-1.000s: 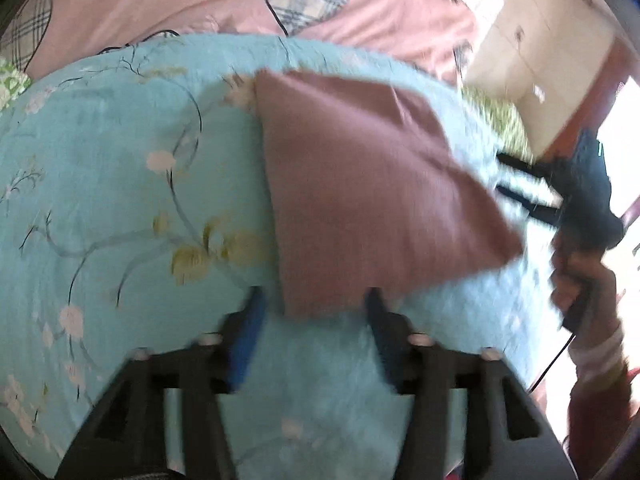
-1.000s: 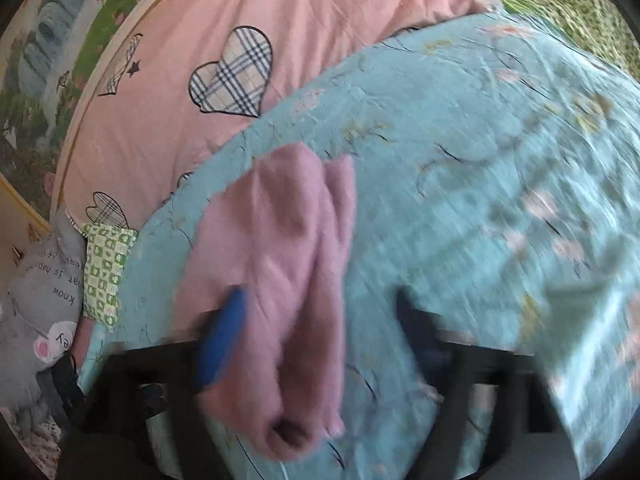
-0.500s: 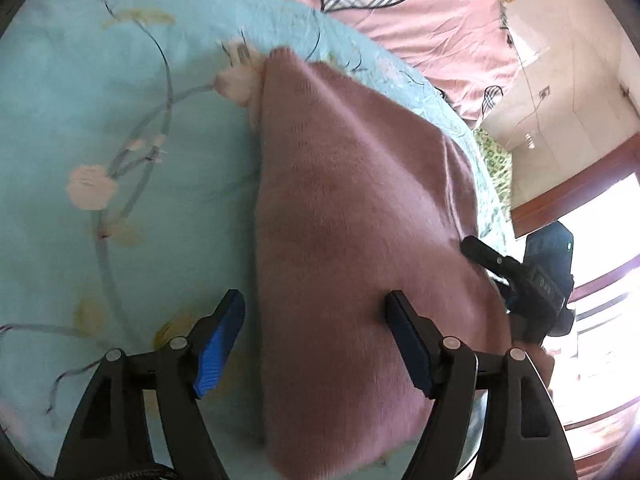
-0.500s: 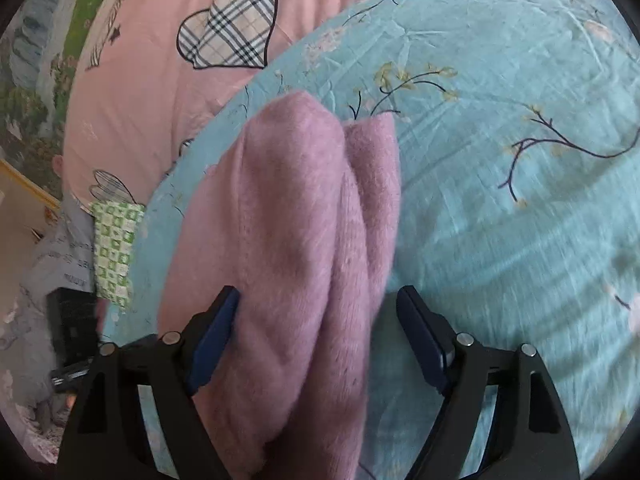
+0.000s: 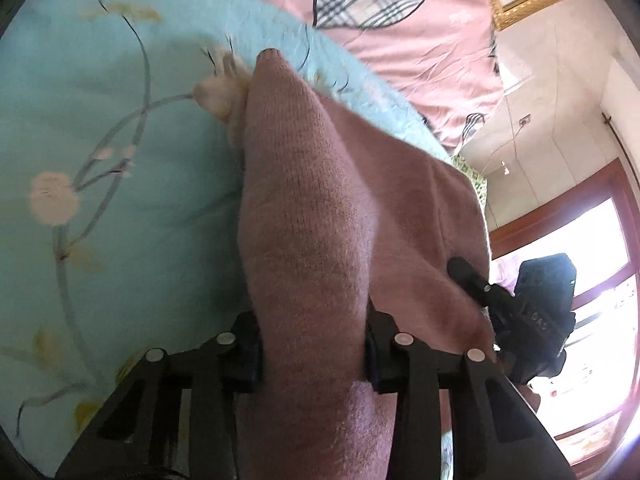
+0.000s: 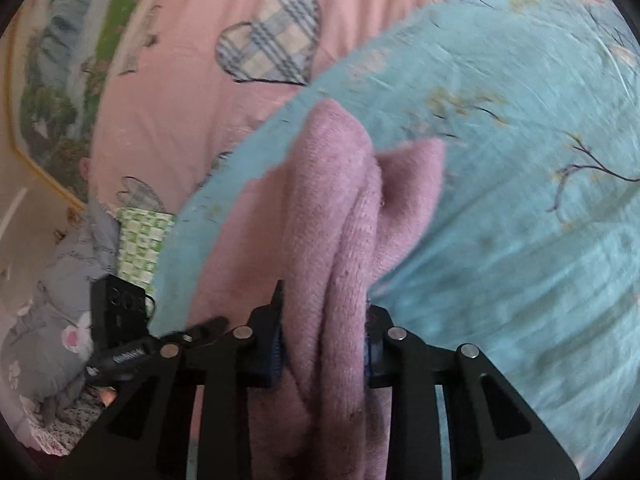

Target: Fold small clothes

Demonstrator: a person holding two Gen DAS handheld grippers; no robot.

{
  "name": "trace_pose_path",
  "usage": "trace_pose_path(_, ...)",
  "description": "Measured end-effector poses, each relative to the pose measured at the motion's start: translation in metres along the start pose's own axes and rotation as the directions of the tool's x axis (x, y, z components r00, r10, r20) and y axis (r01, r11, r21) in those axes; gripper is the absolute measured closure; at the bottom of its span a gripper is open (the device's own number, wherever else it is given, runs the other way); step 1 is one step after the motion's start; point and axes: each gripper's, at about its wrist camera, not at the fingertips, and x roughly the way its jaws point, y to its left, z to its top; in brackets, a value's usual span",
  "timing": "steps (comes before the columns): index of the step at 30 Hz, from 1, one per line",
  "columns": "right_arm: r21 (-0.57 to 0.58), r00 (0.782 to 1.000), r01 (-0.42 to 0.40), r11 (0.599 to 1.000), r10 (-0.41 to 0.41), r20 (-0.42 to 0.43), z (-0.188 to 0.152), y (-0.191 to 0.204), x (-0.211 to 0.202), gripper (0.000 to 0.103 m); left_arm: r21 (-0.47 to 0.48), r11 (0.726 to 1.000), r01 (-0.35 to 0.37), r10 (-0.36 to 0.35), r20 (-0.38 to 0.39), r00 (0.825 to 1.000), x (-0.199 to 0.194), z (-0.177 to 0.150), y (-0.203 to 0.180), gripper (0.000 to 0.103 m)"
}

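Note:
A fuzzy mauve-pink knit garment (image 5: pixel 320 208) lies folded on a light blue floral bedspread (image 5: pixel 100 140). My left gripper (image 5: pixel 314 356) is shut on one near edge of it; the cloth bunches up between the pads. My right gripper (image 6: pixel 324 348) is shut on the other near edge of the same garment (image 6: pixel 332 216), with thick folds squeezed between its jaws. In the left wrist view the right gripper (image 5: pixel 520 312) shows at the garment's right corner. In the right wrist view the left gripper (image 6: pixel 132 328) shows at the lower left.
A pink quilt with plaid hearts (image 6: pixel 224 92) lies beyond the bedspread. A green checked pillow (image 6: pixel 140 244) and a grey plush toy (image 6: pixel 52 320) sit at the bed's edge. A wood-framed window (image 5: pixel 580 260) is on the right.
Both grippers have moved in over the garment's near edge and closed on it. The cloth now bunches up between each pair of jaws.

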Motion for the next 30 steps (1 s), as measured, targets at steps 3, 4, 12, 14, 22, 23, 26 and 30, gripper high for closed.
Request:
trace_pose_path(3, -0.046, 0.998, -0.058, 0.997, 0.059, 0.013, -0.006, 0.035, 0.002, 0.074, 0.032, 0.999, -0.03, 0.028, 0.085, 0.996, -0.048, -0.014, -0.004, 0.067)
trace_pose_path(4, -0.069, 0.997, -0.073, 0.995, 0.074, 0.004, -0.009, 0.049, 0.007, 0.074, 0.031, 0.999, -0.038, 0.035, 0.11, 0.993, -0.065, -0.018, -0.001, 0.067)
trace_pose_path(12, -0.108, 0.949, -0.299, 0.948, 0.284, -0.137, -0.042, 0.132, 0.088, 0.074, -0.065, 0.988, -0.138, 0.149, 0.221, 0.964, -0.202, -0.049, 0.069, 0.067)
trace_pose_path(14, -0.109, 0.932, -0.334, 0.936, 0.311, -0.189, -0.054, 0.149, 0.114, 0.074, -0.085, 0.981, -0.177, 0.192, 0.236, 0.952, -0.225, -0.057, 0.09, 0.067)
trace_pose_path(22, -0.119, 0.906, -0.342, 0.932, 0.293, -0.305, -0.085, 0.179, 0.195, 0.075, -0.202, 0.955, -0.217, 0.259, 0.213, 0.942, -0.242, -0.08, 0.175, 0.064)
trace_pose_path(23, -0.132, 0.911, -0.328, 0.935, 0.277, -0.305, -0.086, 0.177, 0.196, 0.075, -0.207, 0.955, -0.212, 0.256, 0.216, 0.942, -0.239, -0.082, 0.179, 0.062)
trace_pose_path(26, -0.144, 0.921, -0.275, 0.951, 0.217, -0.324, -0.085, 0.171, 0.203, 0.071, -0.229, 0.948, -0.224, 0.275, 0.229, 0.934, -0.236, -0.088, 0.185, 0.048)
trace_pose_path(30, -0.163, 0.937, -0.207, 0.965, 0.147, -0.315, -0.081, 0.168, 0.197, 0.05, -0.259, 0.93, -0.262, 0.321, 0.222, 0.921, -0.241, -0.092, 0.182, 0.037)
